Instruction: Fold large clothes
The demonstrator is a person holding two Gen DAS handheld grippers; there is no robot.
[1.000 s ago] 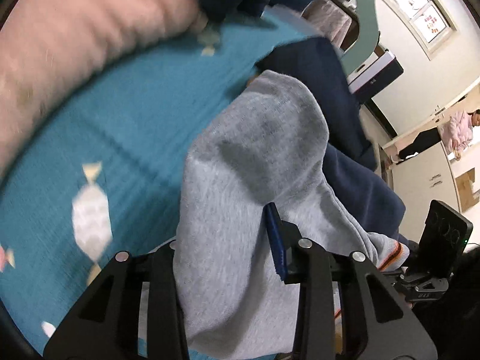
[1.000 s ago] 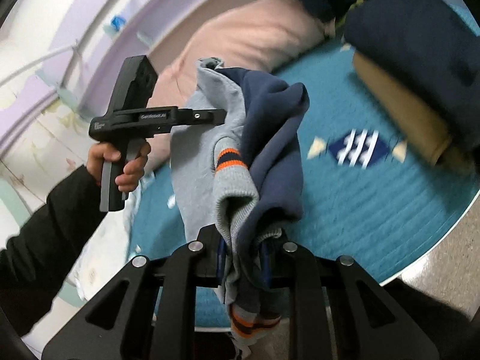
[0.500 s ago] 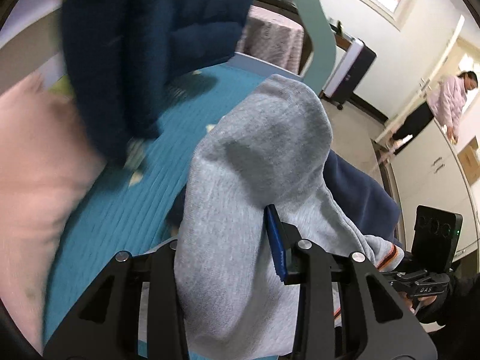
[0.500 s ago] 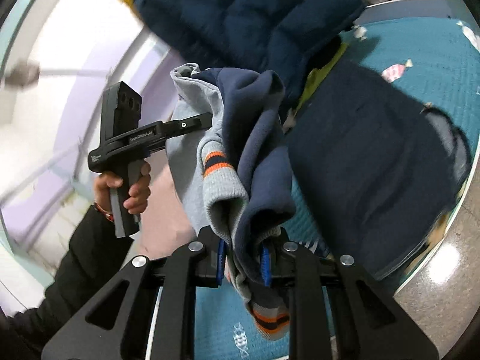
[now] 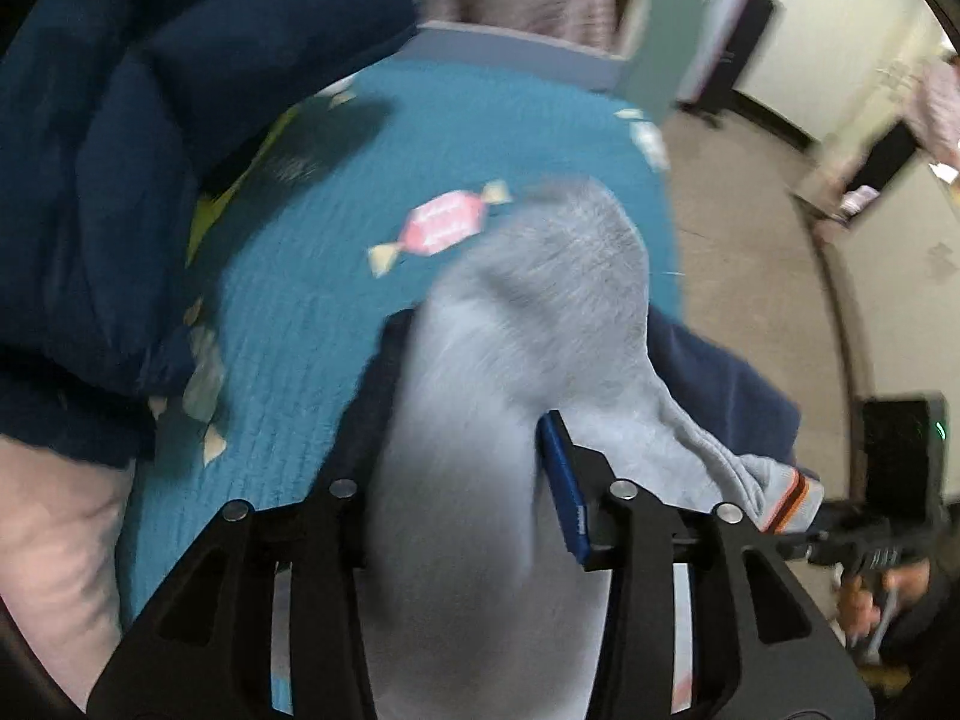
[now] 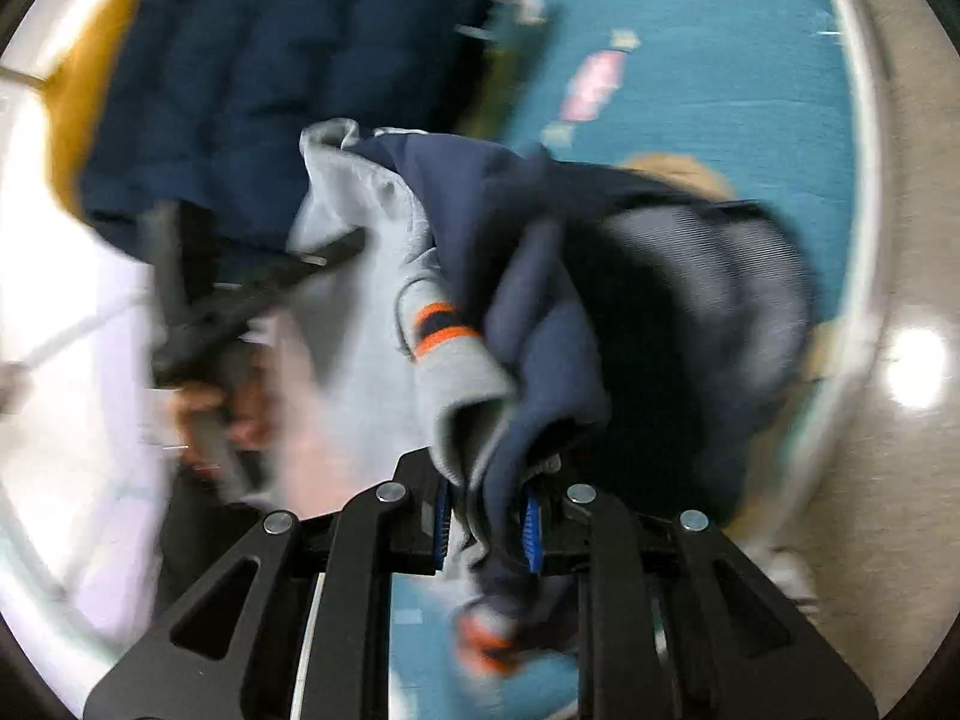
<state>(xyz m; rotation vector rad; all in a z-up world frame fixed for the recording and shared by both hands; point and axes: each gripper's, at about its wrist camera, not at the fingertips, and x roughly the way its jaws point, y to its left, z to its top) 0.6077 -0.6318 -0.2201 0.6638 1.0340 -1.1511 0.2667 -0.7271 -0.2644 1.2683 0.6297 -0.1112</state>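
Between my left gripper's (image 5: 465,498) fingers sits a thick bunch of the grey part of the sweatshirt (image 5: 528,312), the jaws pinching it, with the blue pad (image 5: 564,492) of one finger pressed into the cloth and the other finger hidden behind the fabric. Close to my right gripper (image 6: 487,519), both blue pads bite on a fold of the same sweatshirt (image 6: 444,276), grey and navy layers together, jaws nearly closed on it. An orange-and-navy striped cuff (image 6: 441,327) stands just above that grip, and another striped end hangs below the fingers. From the right wrist view, my left hand (image 6: 222,414) wraps the handle of its tool, tilted, off to the side and blurred. From the left wrist view, my right hand (image 5: 864,600) grips its tool low at the edge, just beyond the striped hem. So the sweatshirt hangs lifted between both grippers, above the teal blanket (image 5: 312,324) with its pink candy print (image 5: 444,225). Farther back lies a dark blue puffy jacket (image 6: 264,72), and beyond the blanket, beige floor (image 5: 738,228).
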